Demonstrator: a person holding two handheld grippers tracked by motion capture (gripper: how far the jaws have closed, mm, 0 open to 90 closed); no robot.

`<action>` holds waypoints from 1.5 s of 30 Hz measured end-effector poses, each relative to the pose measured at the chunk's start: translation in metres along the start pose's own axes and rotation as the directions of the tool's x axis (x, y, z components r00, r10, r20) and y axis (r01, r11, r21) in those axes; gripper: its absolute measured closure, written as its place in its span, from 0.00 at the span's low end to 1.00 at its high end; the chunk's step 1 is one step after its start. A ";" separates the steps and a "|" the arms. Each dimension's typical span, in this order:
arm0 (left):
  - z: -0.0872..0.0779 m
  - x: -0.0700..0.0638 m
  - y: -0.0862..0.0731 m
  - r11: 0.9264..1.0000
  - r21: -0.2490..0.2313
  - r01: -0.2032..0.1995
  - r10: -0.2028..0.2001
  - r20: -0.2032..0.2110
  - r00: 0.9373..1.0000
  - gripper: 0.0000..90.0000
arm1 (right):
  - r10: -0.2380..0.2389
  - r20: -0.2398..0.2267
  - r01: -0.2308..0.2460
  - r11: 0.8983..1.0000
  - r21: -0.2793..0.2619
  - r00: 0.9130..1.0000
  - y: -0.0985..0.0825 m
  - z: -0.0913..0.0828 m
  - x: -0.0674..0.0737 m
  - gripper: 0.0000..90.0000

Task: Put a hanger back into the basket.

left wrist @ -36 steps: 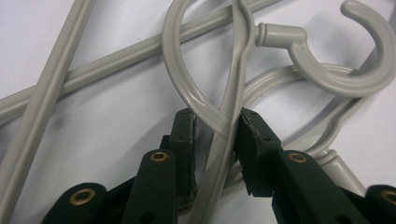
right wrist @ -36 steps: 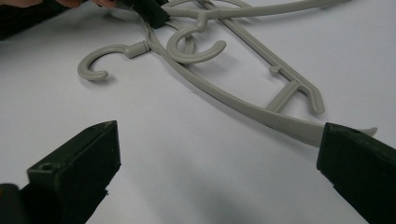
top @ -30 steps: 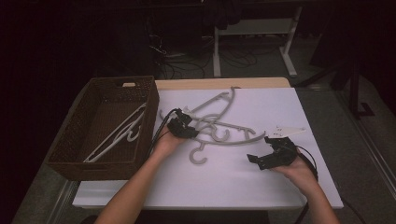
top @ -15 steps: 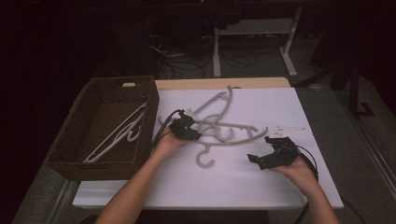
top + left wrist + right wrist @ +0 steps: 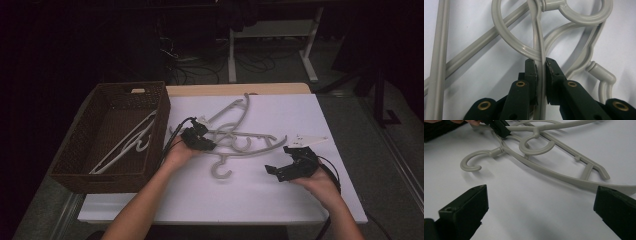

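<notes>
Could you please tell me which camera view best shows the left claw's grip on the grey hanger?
The left gripper view: its jaws of the left claw close on a thin bar of the grey hanger up close. The high view shows that grip small and dim; the right gripper view catches it at the top edge, partly cropped.

A basket (image 5: 65, 160) holding hangers (image 5: 127, 145) sits at the counter's (image 5: 250, 200) left; more hangers (image 5: 240, 137) lie right of it.

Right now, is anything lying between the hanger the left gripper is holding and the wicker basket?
Nothing visible blocks it. The left gripper is shut on the grey hanger, and the white tabletop between it and the basket's near wall looks bare. Another hanger overlaps it on the far side.
</notes>
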State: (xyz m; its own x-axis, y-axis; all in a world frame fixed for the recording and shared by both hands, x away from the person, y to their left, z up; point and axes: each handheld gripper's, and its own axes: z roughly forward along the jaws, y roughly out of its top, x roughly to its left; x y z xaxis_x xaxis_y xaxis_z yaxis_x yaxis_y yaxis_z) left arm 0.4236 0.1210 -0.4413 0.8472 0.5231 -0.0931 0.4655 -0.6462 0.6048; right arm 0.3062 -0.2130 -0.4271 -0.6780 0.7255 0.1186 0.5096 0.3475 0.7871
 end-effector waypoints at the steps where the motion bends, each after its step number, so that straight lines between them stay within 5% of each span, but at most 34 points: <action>1: 0.000 0.000 0.000 1.000 -0.003 0.003 -0.003 0.004 1.000 0.91 | 0.000 0.000 0.000 1.000 0.000 1.000 0.000 0.000 0.000 0.00; 26: -0.008 -0.008 0.004 0.999 -0.046 -0.006 0.009 0.067 0.998 0.91 | 0.001 0.006 -0.001 1.000 -0.002 1.000 0.000 -0.001 0.000 0.00; 33: -0.007 -0.009 0.004 0.998 -0.066 -0.007 0.015 0.109 0.994 0.91 | 0.000 0.006 0.001 1.000 -0.003 1.000 0.000 -0.002 -0.001 0.00; 38: -0.007 -0.014 0.005 0.997 -0.055 -0.050 0.056 0.120 0.991 0.91 | 0.000 0.007 0.000 1.000 -0.002 1.000 0.000 -0.001 0.000 0.00; 45: -0.002 -0.010 0.003 0.998 -0.061 -0.007 0.018 0.191 0.981 0.91 | -0.001 0.006 0.001 1.000 -0.001 1.000 0.000 -0.001 0.000 0.00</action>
State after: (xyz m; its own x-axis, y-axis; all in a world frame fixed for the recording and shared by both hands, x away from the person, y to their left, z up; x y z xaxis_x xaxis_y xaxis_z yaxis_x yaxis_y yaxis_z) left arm 0.4161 0.1145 -0.4369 0.8888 0.3956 -0.2311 0.4432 -0.6143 0.6528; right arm 0.3057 -0.2134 -0.4264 -0.6754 0.7286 0.1138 0.5079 0.3476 0.7882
